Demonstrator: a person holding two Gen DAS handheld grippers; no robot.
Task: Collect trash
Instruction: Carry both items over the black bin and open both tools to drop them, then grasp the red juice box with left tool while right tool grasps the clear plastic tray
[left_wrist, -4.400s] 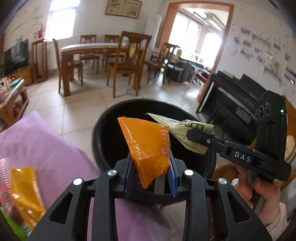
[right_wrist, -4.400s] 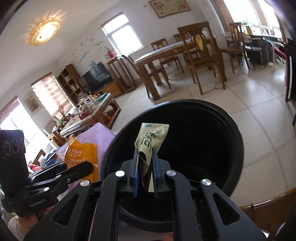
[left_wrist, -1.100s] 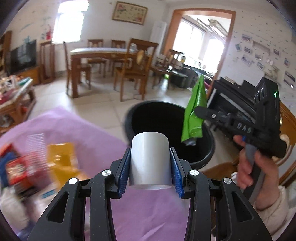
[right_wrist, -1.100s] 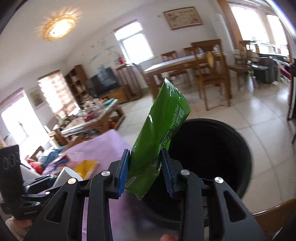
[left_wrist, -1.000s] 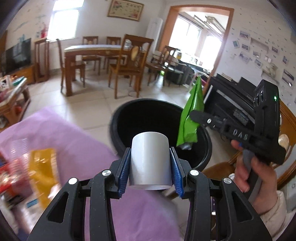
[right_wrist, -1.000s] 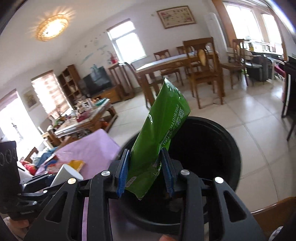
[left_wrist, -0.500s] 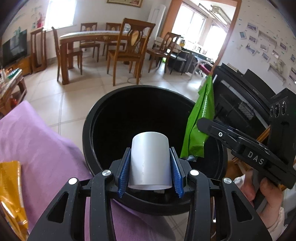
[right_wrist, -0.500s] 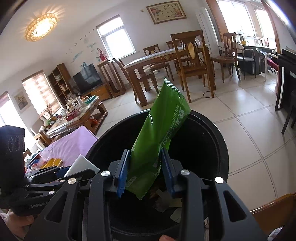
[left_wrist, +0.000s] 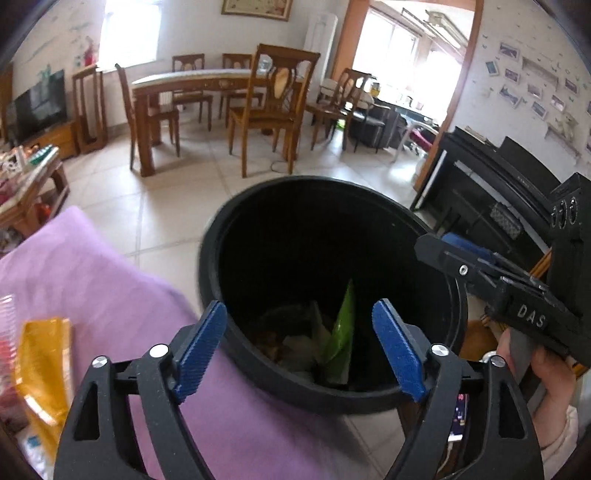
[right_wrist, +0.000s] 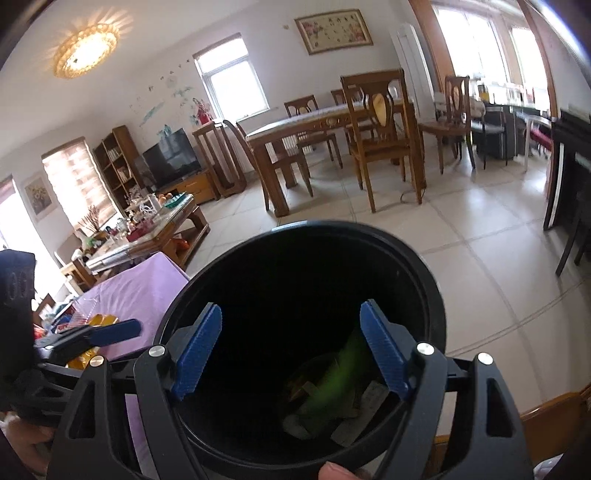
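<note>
A: Over the black trash bin (left_wrist: 332, 391), how do the claws stand?
B: The left claw (left_wrist: 303, 347) and right claw (right_wrist: 291, 350) are both opening, nothing between their pads.
A: And the trash?
B: The green wrapper (left_wrist: 341, 339) lies inside the bin; a yellow wrapper (left_wrist: 44, 365) sits on the purple-covered bench (left_wrist: 110, 280).

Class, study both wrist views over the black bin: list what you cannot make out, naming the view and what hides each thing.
- Green wrapper in the black bin: right wrist view, motion blur hides its print.
- Other trash at the bin's bottom: left wrist view, too dark to identify.
- Orange packet on the purple cloth: left wrist view, blurred and cut off by the edge.
</note>
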